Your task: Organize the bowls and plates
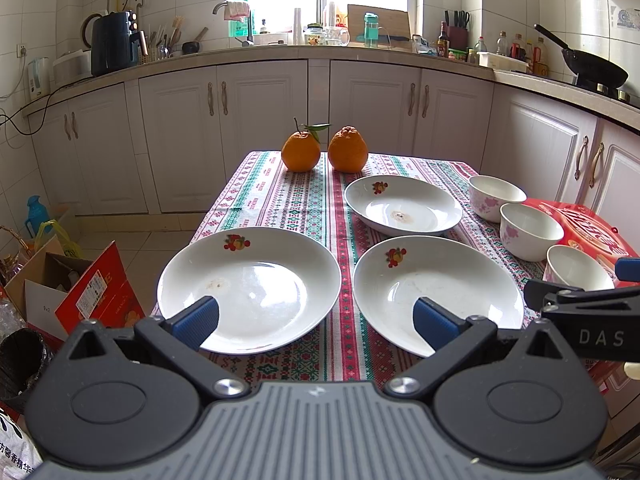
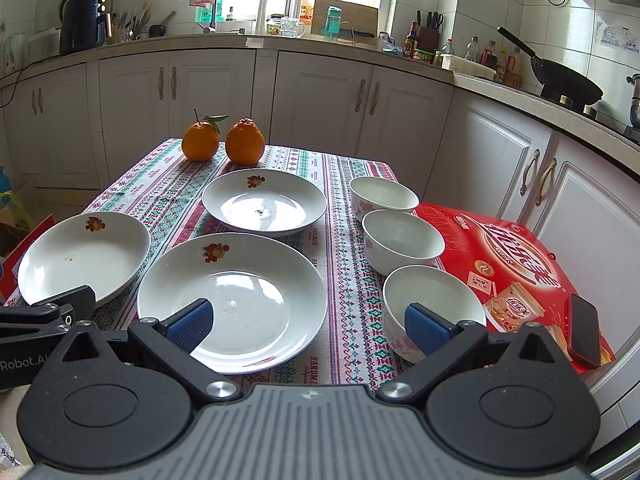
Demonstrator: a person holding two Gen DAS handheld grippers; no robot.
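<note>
Three white plates with a fruit print lie on the patterned tablecloth: a left plate, a near plate and a far plate. Three white bowls with pink flowers stand in a row at the right: far bowl, middle bowl, near bowl. My left gripper is open and empty, hovering over the near table edge between the left and near plates. My right gripper is open and empty, between the near plate and the near bowl.
Two oranges sit at the table's far end. A red box with a phone on it lies right of the bowls. Cardboard boxes stand on the floor at left. Kitchen cabinets run behind.
</note>
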